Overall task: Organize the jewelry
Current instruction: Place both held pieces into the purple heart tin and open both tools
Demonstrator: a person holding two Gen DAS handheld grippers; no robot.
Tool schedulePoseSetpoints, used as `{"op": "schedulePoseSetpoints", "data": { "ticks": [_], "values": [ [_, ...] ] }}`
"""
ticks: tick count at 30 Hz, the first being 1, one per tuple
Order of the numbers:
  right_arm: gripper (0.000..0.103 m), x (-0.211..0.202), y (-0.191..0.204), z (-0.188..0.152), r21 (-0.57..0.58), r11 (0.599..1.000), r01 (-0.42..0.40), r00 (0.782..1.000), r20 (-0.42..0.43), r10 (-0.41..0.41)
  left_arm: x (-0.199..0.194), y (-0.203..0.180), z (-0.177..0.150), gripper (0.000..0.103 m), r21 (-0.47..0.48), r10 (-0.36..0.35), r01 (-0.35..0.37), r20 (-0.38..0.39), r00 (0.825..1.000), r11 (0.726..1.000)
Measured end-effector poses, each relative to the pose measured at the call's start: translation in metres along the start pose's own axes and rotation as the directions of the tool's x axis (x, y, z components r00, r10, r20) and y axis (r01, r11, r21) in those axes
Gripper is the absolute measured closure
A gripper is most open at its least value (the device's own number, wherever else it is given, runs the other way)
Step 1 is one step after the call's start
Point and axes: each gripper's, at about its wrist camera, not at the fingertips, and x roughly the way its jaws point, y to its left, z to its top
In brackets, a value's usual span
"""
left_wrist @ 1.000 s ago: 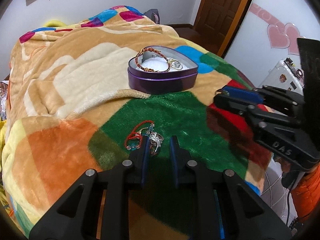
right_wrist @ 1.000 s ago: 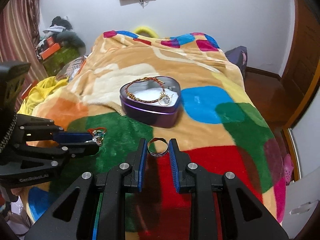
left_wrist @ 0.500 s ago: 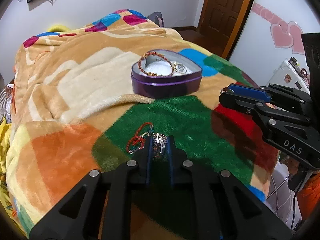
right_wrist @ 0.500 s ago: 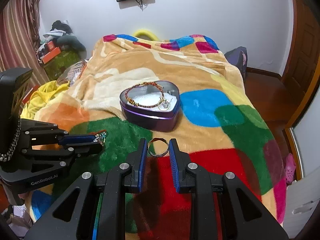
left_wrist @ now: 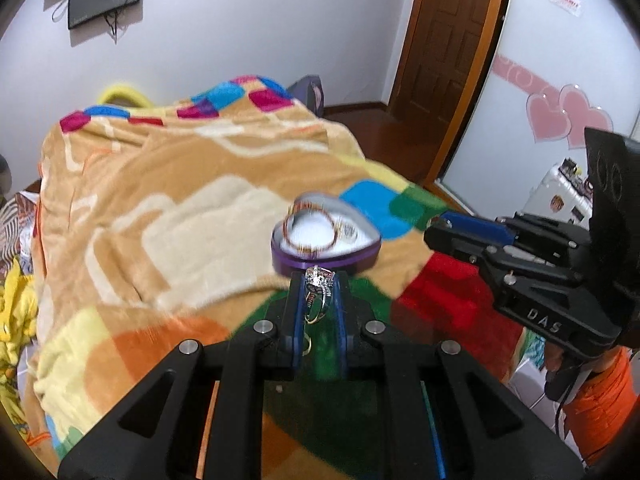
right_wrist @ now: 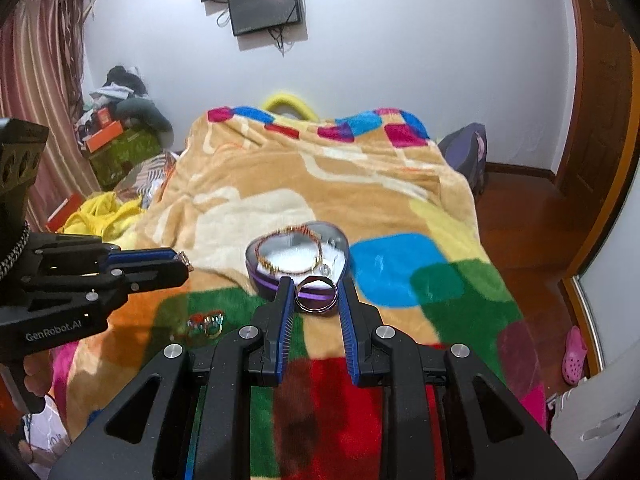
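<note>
left gripper (left_wrist: 319, 295) jaws clenched on sparkly silver stone ring (left_wrist: 318, 280), now lifted off the bed blanket (left_wrist: 160, 240) | right gripper (right_wrist: 314, 298) grasps plain silver band ring (right_wrist: 315, 294), also raised | purple heart-shaped tin box (right_wrist: 298, 268) just beyond | red bead bracelet (right_wrist: 204, 322) remains left | next: drop rings in.

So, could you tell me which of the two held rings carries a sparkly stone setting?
The ring pinched in the left gripper: it has a glittering cluster on top. The ring in the right gripper is a plain, wide band.
</note>
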Motion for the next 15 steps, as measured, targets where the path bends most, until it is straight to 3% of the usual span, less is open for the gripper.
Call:
{"op": "schedulePoseSetpoints", "data": {
  "ticks": [10,15],
  "values": [
    [0.083,-0.003,0.001,0.021,-0.003,1.0,-0.006,0.997,0.071,0.006,-0.011,0.003,0.028,0.091,-0.007,-0.013,0.013,0.087,0.996,1.0],
    [0.083,0.005,-0.002,0.029,0.0,1.0,-0.014,0.997,0.081,0.014,-0.004,0.007,0.036,0.091,-0.007,-0.017,0.017,0.093,0.995,1.0]
  ]
}}
